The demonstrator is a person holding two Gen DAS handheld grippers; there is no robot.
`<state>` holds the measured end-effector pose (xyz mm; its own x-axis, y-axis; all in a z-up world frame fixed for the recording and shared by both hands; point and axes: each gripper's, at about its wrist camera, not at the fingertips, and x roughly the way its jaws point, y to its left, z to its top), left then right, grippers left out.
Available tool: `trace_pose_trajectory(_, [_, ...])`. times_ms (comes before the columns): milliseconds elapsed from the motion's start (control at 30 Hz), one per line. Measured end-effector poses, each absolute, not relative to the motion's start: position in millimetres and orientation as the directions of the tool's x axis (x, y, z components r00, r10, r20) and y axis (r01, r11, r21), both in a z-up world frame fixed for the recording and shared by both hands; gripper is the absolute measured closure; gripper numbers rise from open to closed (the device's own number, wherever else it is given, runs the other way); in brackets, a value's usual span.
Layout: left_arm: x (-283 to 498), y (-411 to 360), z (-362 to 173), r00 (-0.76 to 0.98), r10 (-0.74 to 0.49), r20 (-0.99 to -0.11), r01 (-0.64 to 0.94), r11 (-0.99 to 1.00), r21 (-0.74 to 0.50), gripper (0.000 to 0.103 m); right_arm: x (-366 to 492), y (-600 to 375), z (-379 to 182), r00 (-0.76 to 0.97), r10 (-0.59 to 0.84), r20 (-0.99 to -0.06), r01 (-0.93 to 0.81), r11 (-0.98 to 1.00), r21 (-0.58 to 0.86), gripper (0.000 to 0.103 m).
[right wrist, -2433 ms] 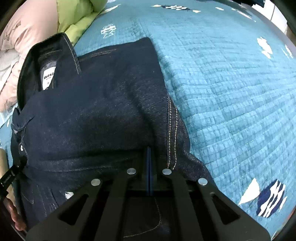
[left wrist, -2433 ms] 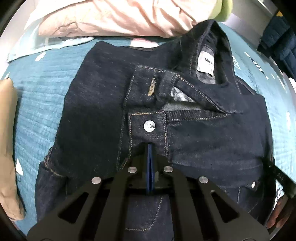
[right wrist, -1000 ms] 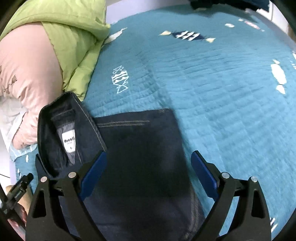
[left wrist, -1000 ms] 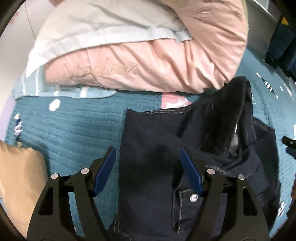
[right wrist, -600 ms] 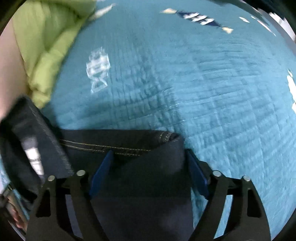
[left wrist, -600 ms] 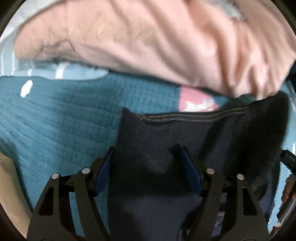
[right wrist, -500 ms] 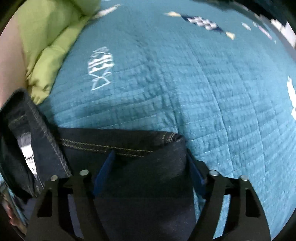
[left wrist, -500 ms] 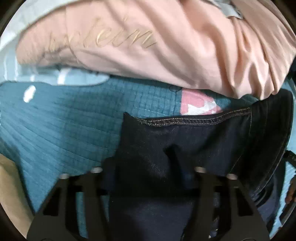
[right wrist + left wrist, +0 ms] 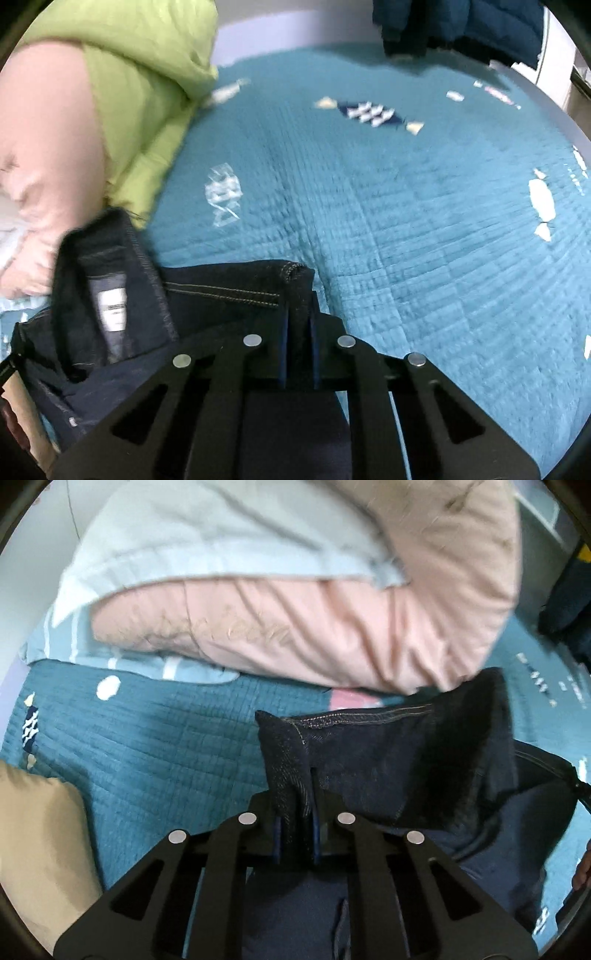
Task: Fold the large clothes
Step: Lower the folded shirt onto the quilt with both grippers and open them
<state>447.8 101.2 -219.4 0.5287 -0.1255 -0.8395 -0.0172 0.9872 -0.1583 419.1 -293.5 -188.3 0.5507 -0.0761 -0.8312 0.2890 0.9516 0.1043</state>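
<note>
Denim of the dark jacket (image 9: 388,760), lying partly folded on the teal quilt (image 9: 147,746), was being clamped at its far corners by the closing left gripper (image 9: 295,830) and right gripper (image 9: 298,354), so another fold was judged outstanding.

The white label (image 9: 113,309) inside the jacket (image 9: 221,284) collar is too blurred to read. The gold writing (image 9: 236,631) on the pink pillow (image 9: 332,627) is smeared too (both views blur). The jacket's lower part runs off the bottom edge.
</note>
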Motion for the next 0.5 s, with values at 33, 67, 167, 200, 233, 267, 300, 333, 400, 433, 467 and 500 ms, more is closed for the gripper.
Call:
trace_pose_trajectory(33, [440.1,100.0,-210.9,0.539,-0.133,-0.832,-0.009,0.986,-0.164,0.093,412.2,-294.5,-181.4,0.563,-0.076,-0.823,0.285,0.953,0.107,0.095])
trace_pose_trajectory(67, [434.4,101.1,-206.1,0.546,-0.138,-0.826,-0.003,0.986,-0.167,0.093,399.9,-291.3,-171.6,0.582,-0.081,-0.809,0.277,0.955,0.103,0.095])
trace_pose_trajectory(167, [403.6,99.5,-181.5,0.571,-0.138,-0.809,0.01,0.987,-0.161,0.093,388.5,-284.2,-154.4,0.602,-0.094,-0.793,0.273,0.958,0.093,0.096])
trace_pose_trajectory(200, [400.2,99.4,-174.9,0.577,-0.138,-0.805,0.011,0.987,-0.161,0.093,376.9,-283.4,-146.2,0.614,-0.097,-0.783,0.274,0.957,0.097,0.096])
trace_pose_trajectory(233, [385.3,102.1,-165.7,0.592,-0.145,-0.793,0.019,0.986,-0.167,0.093,363.7,-283.9,-137.7,0.629,-0.09,-0.772,0.275,0.955,0.113,0.096])
trace_pose_trajectory(267, [376.8,103.7,-161.0,0.602,-0.151,-0.784,0.027,0.985,-0.168,0.093,350.2,-283.9,-130.0,0.641,-0.085,-0.763,0.271,0.955,0.122,0.096])
trace_pose_trajectory(300, [362.7,107.5,-154.7,0.612,-0.159,-0.775,0.033,0.984,-0.175,0.093,339.9,-284.5,-123.9,0.645,-0.09,-0.759,0.269,0.956,0.116,0.096])
trace_pose_trajectory(333, [354.7,114.3,-153.9,0.616,-0.167,-0.77,0.038,0.982,-0.183,0.093,328.0,-284.9,-118.2,0.649,-0.095,-0.755,0.274,0.955,0.115,0.096])
trace_pose_trajectory(400, [330.8,119.9,-145.0,0.619,-0.185,-0.763,0.039,0.978,-0.206,0.093,300.6,-287.4,-107.6,0.663,-0.07,-0.745,0.276,0.948,0.156,0.096])
trace_pose_trajectory(433, [323.0,121.9,-142.3,0.618,-0.195,-0.761,0.038,0.975,-0.22,0.093,287.3,-289.2,-102.9,0.672,-0.057,-0.738,0.277,0.944,0.179,0.096])
trace_pose_trajectory(467, [308.0,126.1,-138.9,0.615,-0.209,-0.76,0.032,0.97,-0.241,0.093,270.1,-290.3,-97.9,0.68,-0.044,-0.732,0.277,0.94,0.201,0.097])
trace_pose_trajectory(500, [297.3,127.1,-135.2,0.608,-0.213,-0.764,0.025,0.968,-0.25,0.093,258.6,-291.1,-96.0,0.682,-0.04,-0.73,0.277,0.938,0.208,0.097])
